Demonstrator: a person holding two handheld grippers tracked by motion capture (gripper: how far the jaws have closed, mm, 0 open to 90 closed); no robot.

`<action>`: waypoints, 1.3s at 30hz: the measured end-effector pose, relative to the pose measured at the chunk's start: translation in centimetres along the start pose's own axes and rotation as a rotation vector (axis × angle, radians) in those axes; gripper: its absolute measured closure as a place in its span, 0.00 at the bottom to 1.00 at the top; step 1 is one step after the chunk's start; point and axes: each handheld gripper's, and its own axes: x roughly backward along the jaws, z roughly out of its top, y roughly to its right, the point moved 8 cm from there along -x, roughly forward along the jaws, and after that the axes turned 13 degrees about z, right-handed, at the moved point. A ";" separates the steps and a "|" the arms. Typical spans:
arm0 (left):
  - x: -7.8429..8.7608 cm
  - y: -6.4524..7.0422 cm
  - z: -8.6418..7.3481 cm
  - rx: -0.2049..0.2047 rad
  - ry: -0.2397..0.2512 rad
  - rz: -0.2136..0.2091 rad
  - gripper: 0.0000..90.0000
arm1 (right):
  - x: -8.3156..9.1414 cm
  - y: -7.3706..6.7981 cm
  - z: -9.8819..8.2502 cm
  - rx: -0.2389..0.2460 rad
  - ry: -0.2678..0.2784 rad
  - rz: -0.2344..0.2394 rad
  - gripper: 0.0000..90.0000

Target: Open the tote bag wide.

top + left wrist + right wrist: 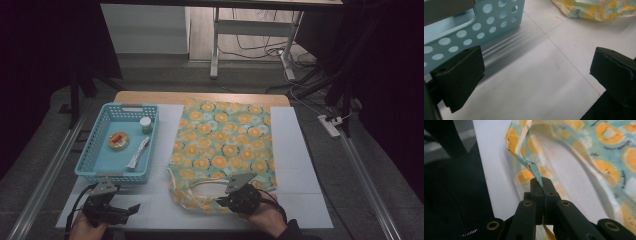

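A cloth bag [222,142] printed with orange slices on teal lies flat on the white mat, its handles at the near edge. My right gripper [225,201] sits at that near edge, and in the right gripper view its jaws [541,185] are shut on a strip of the bag's fabric [529,165], which rises from between the pads. My left gripper [131,209] rests low at the near left of the mat, just in front of the blue basket [93,159]. Its pads [461,72] stand wide apart with bare mat between them.
The blue basket [499,15] holds a small white-capped jar [146,124], a round yellow and red tin [118,141] and a white sachet [138,152]. Metal rails run along both sides of the table. A white mat [295,150] covers the tabletop.
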 end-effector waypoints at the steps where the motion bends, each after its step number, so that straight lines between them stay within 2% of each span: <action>1: 0.0 0.0 0.0 0.001 0.000 0.000 0.00 | 0.2 0.2 0.2 -0.015 0.014 0.003 0.99; 3: 0.0 0.0 0.0 0.001 -0.001 -0.001 0.00 | 0.4 0.5 0.5 -0.034 0.032 0.004 0.99; 4: 0.0 0.0 0.0 0.001 0.000 0.000 0.00 | 0.8 1.0 0.9 -0.045 0.052 0.002 0.99; 6: 0.0 0.0 0.0 0.001 0.000 0.000 0.00 | 0.9 1.3 1.1 -0.046 0.055 -0.002 0.99; 10: 0.0 0.0 0.0 0.002 0.000 0.001 0.00 | 1.4 2.8 1.9 -0.032 0.054 -0.046 0.99; 16: 0.0 0.0 0.0 0.002 0.000 -0.001 0.00 | 1.9 4.4 3.0 -0.020 0.055 -0.084 0.99; 22: 0.0 0.0 0.0 0.005 0.002 -0.001 0.00 | 2.9 6.9 4.1 -0.047 0.100 -0.111 1.00; 32: 0.0 0.0 0.0 0.004 -0.001 0.002 0.00 | 4.2 9.3 5.3 -0.042 0.133 -0.168 1.00; 36: 0.0 -0.1 0.0 0.005 -0.001 0.002 0.00 | 4.4 11.1 5.7 -0.070 0.156 -0.190 1.00; 39: 0.0 -0.1 0.0 0.007 0.000 0.002 0.00 | 4.5 11.7 5.8 -0.081 0.161 -0.195 1.00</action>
